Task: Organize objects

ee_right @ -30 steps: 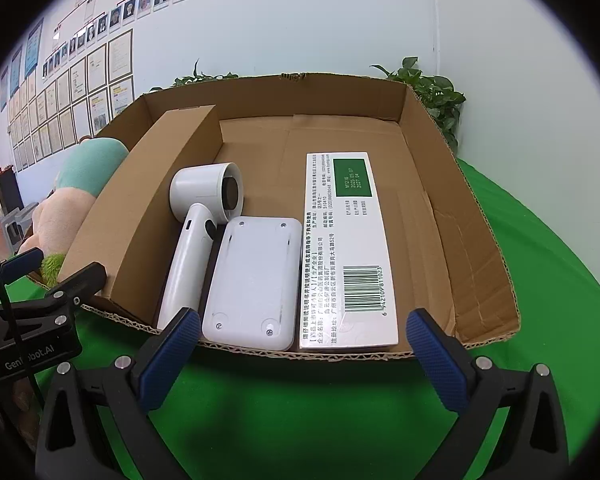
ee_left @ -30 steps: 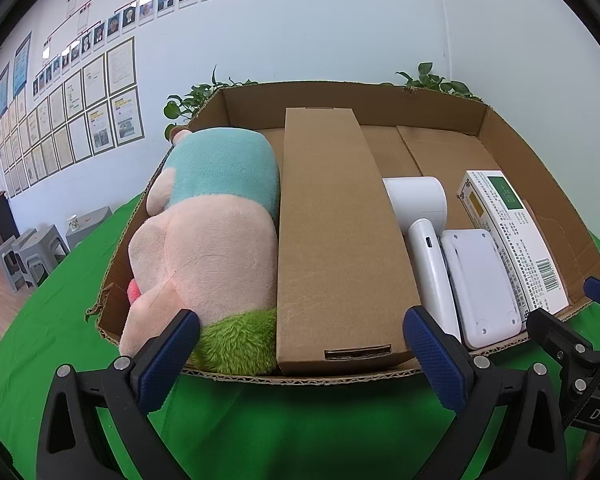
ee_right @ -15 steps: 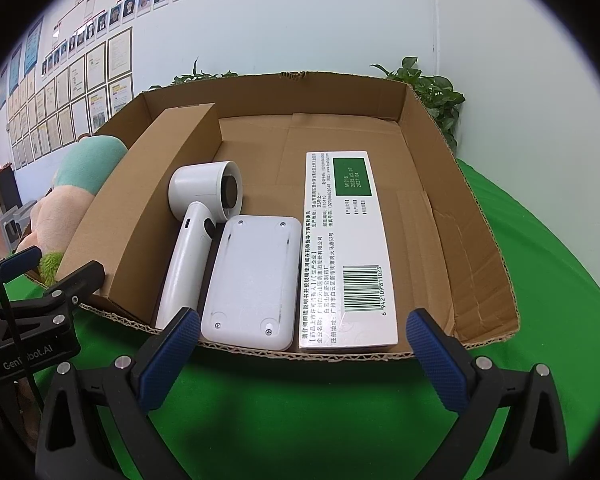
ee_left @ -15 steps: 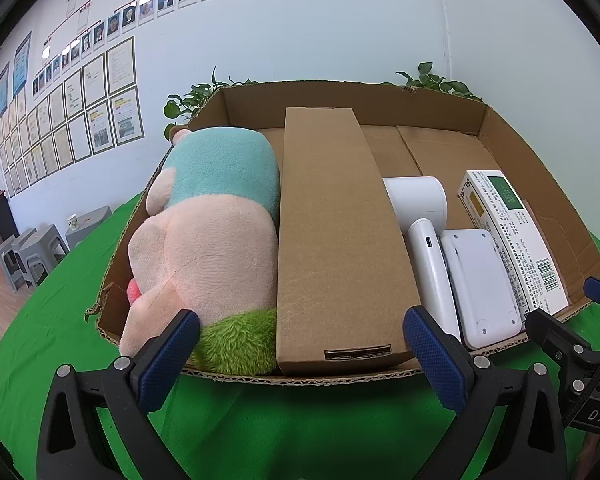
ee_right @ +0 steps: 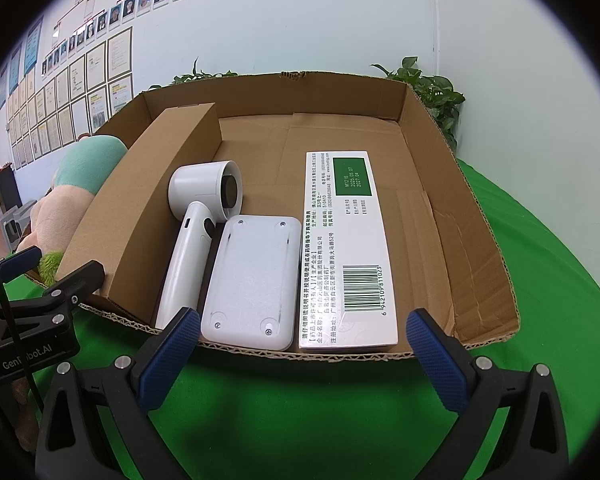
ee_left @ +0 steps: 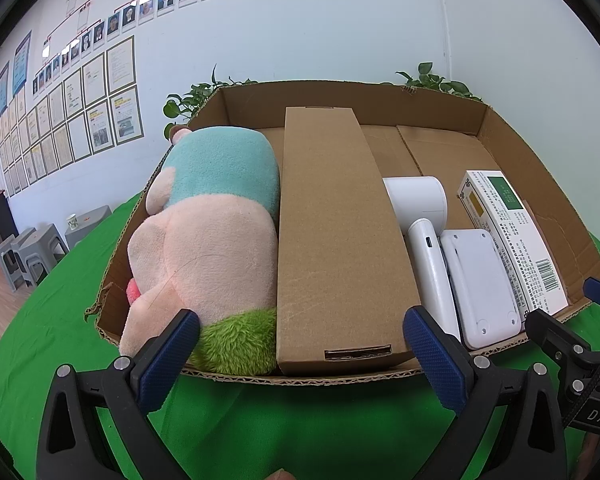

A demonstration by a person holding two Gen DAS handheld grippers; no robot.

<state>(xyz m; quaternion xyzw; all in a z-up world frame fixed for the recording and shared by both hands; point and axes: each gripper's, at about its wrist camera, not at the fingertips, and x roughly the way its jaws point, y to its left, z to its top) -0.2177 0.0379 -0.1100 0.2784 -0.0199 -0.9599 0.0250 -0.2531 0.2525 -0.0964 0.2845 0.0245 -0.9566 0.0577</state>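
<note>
Tray [ee_left: 512,148] loaded with five items; both grippers outside its near edge, holding nothing.

Left gripper [ee_left: 300,346] spread wide, pads clear of the tray's front rim, over the green cloth [ee_left: 300,432]; right gripper [ee_right: 300,346] likewise spread, empty, just short of the rim; left gripper also seen at the left edge of the right view. Contents, left to right: plush [ee_left: 208,240] lying against the left wall, pink and teal with a green end toward the camera; carton [ee_left: 332,240], long and brown, lying lengthwise, touching the plush; dryer [ee_right: 196,236], white, head toward the far wall, beside the carton; white pad [ee_right: 252,284] flat, touching the dryer handle; medicine box [ee_right: 348,252], white and green, barcode up, against the pad; bare tray floor to its right. Plants [ee_right: 432,96] behind the tray; framed papers [ee_left: 80,112] on the wall.
</note>
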